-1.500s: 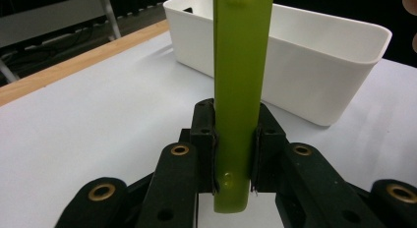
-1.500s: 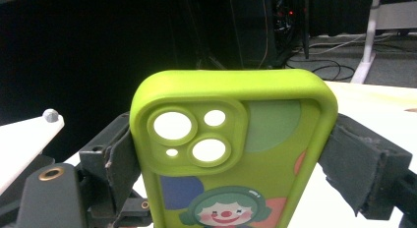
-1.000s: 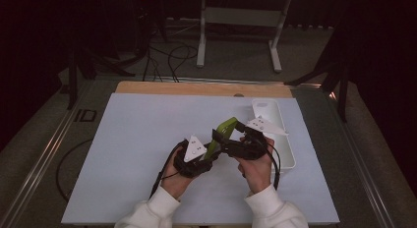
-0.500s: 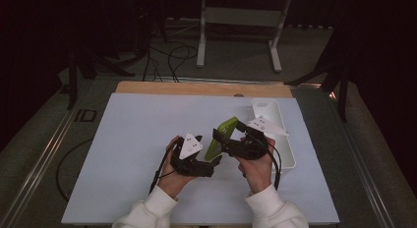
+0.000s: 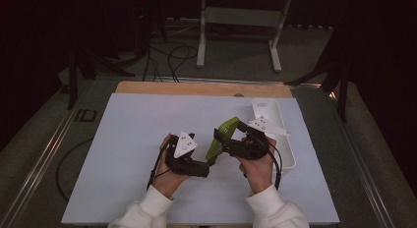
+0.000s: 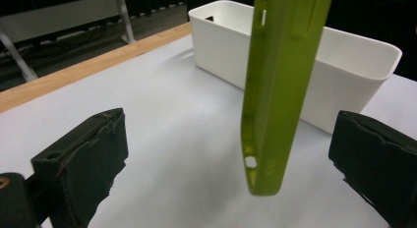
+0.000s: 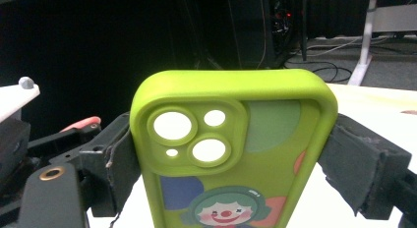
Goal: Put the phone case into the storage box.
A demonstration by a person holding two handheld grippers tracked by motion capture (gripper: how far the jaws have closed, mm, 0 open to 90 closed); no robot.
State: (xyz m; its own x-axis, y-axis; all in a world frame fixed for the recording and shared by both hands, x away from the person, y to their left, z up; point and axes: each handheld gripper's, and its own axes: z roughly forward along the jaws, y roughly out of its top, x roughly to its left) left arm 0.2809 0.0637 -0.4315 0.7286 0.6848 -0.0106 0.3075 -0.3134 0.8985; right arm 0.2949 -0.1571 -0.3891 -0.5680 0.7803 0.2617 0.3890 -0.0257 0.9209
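Holding: right gripper [image 5: 223,139] squeezes the green phone case [image 5: 223,134] by its sides | left gripper [image 6: 231,154] jaws just opened wide, case end between them, untouched | white box [image 5: 275,125] just beside.

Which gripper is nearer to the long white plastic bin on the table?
The right. The right gripper, holding the green phone case, is just beside the white plastic bin; the left gripper, jaws open, sits farther from it.
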